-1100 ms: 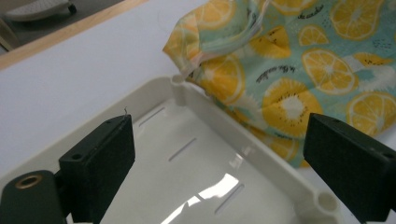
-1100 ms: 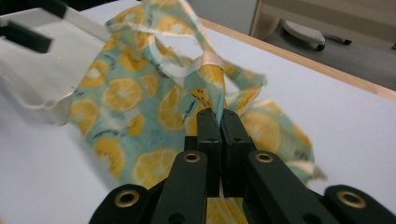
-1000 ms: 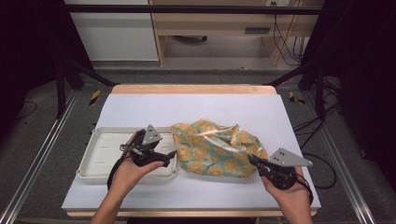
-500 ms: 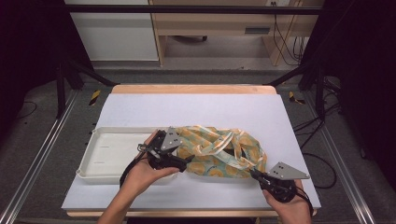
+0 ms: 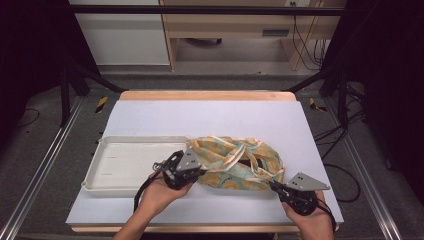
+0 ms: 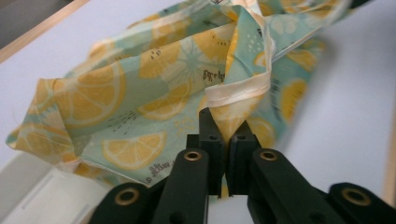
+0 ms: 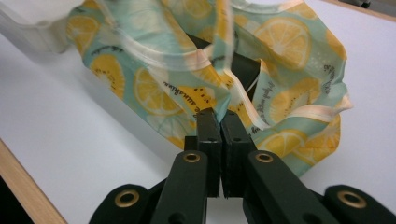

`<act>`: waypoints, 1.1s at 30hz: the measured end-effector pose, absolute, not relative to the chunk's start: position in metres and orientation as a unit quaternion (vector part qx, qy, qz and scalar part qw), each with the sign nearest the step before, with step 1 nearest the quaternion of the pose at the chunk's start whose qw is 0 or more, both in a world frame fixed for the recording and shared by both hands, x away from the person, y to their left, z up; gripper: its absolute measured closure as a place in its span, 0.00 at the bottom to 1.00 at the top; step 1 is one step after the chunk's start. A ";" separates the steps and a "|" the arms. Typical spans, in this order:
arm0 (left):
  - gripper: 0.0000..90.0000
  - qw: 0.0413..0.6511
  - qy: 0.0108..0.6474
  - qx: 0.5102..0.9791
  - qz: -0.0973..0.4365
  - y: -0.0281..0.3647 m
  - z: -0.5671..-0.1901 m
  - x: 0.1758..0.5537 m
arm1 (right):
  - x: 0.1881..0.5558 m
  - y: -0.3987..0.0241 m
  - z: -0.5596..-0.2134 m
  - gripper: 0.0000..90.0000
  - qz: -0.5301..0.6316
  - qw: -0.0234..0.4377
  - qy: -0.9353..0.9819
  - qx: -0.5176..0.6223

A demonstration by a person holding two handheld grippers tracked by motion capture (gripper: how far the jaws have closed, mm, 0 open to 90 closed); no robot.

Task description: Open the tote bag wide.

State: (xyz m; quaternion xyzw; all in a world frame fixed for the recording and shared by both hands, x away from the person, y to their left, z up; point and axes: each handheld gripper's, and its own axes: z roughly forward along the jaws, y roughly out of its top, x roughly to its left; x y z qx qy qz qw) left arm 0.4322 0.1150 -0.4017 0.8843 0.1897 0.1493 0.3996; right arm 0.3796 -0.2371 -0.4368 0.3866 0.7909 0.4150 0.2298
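A cloth bag point(image 5: 235, 162) printed with lemon slices on pale green lies crumpled on the white table top, right of the tray. My left gripper point(image 5: 200, 172) is at the bag's left end. Its jaws have just closed, and in the left gripper view they point(image 6: 227, 135) pinch the cream hem of the bag point(image 6: 140, 93). At the bag's front right corner my right gripper point(image 5: 274, 185) is shut too. The right gripper view shows its jaws point(image 7: 218, 116) clamped on a fold of the bag point(image 7: 289, 56) near a hem.
A shallow white tray point(image 5: 92, 172) sits at the front left, its right end touching the bag; its corner point(image 6: 28, 186) lies beside my left jaws. The wooden table edge point(image 5: 200, 95) runs along the back. Metal frame rails flank both sides.
My left gripper has moved right from over the tray to the bag's left end and shut on its hem. The right gripper has sunk a little toward the front edge, still gripping the bag.
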 end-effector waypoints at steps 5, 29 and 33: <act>0.99 0.402 0.178 0.885 0.157 0.129 -0.409 0.410 | 0.379 -0.232 -0.434 0.83 0.415 0.231 0.791 0.387; 0.99 0.416 0.178 0.876 0.166 0.144 -0.395 0.415 | 0.470 -0.144 -0.373 0.47 0.337 0.184 0.872 0.304; 0.99 0.419 0.173 0.876 0.165 0.143 -0.390 0.413 | 0.481 -0.135 -0.379 0.72 0.331 0.168 0.879 0.299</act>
